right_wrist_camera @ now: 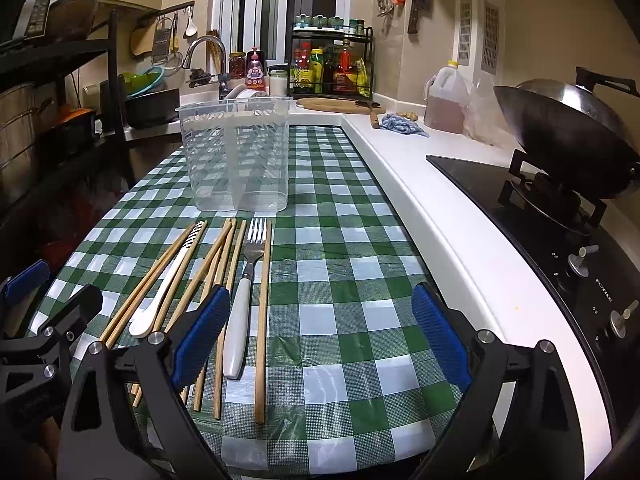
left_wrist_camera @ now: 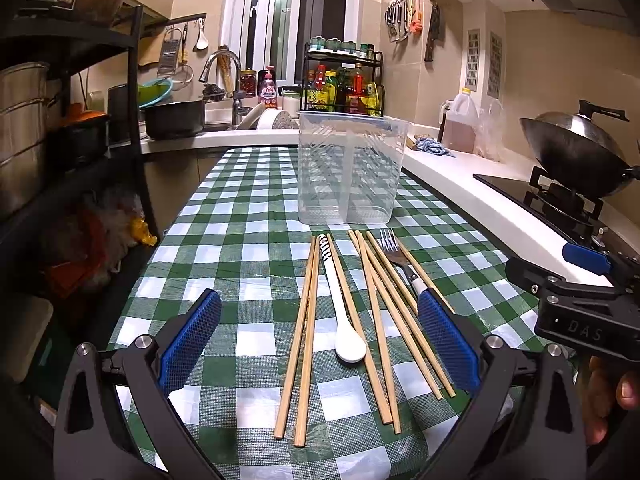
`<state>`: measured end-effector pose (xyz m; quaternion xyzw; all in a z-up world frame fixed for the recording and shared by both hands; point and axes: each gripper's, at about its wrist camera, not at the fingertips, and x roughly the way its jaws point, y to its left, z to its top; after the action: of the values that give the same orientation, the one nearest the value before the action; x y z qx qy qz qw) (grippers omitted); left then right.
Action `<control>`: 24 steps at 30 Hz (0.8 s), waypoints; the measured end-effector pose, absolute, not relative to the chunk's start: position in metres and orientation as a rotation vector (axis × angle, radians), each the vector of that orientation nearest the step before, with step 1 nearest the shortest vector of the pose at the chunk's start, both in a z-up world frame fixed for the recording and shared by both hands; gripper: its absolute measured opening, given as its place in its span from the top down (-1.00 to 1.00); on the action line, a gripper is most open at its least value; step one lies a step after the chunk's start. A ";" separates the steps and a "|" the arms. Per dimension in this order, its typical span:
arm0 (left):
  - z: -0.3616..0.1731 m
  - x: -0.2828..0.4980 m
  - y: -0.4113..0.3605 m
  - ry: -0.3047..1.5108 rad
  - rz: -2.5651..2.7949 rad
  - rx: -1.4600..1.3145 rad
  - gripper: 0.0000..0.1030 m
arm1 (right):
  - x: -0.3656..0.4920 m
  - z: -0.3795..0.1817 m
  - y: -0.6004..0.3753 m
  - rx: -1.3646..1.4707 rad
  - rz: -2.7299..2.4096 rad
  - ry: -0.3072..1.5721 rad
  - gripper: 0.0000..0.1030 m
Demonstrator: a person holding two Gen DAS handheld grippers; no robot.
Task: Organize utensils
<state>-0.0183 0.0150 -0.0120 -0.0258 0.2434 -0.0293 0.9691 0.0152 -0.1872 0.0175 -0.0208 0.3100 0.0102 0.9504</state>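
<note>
Left wrist view: fork (left_wrist_camera: 394,254) handle hidden behind right pad; both jaws wide, nothing held.

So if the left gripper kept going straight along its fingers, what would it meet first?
Probably the white spoon and the chopsticks beside it on the checked tablecloth. The open left gripper angles down at them; depth is uncertain.

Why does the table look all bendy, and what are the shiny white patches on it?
Left wrist view: the fisheye lens curves the checked tablecloth and counter edge; the window is blown out bright. Right wrist view: same bending, and lamp glare makes pale shiny patches on the plastic cloth near the right tongs; the clear holder stays sharp.
</note>
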 end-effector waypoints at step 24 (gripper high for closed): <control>-0.056 -0.010 0.056 0.747 -0.062 -0.182 0.86 | 0.035 -0.034 -0.182 0.081 0.207 0.934 0.58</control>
<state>-0.0098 0.0561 -0.0558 -0.0889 0.3644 -0.0302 0.9265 0.0350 -0.1821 -0.0342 0.0391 0.4495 0.0993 0.8869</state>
